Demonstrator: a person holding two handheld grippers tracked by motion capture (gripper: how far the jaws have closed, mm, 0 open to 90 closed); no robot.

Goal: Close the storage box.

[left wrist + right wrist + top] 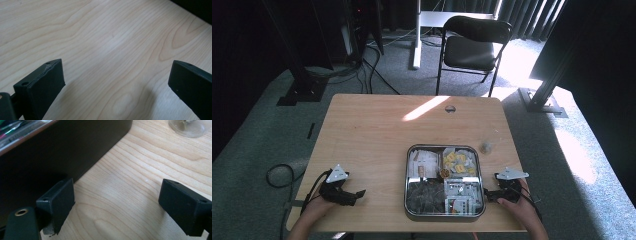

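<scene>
Both sit on the worktop [372, 130] wide open, empty: left hand-held gripper [354, 195], right hand-held gripper [490, 196] just beside the metal tray [445, 215].

High view: you see daylight entering from the upper right, burning out the carpet [579, 155] beside the chair [472, 42] and laying a slanted bright streak across the counter [377, 135]. The room's left and far corners fall into near black. The picture is soft and low in detail; the contents of the metal tray [445, 181] are smeared. Left gripper view: you get even, mild light on the wood, with faint shadows under the left gripper [116, 82]. Right gripper view: the tray wall [75, 147] looms as a dark, blurred mass; the right gripper [116, 202] is slightly out of focus.
</scene>
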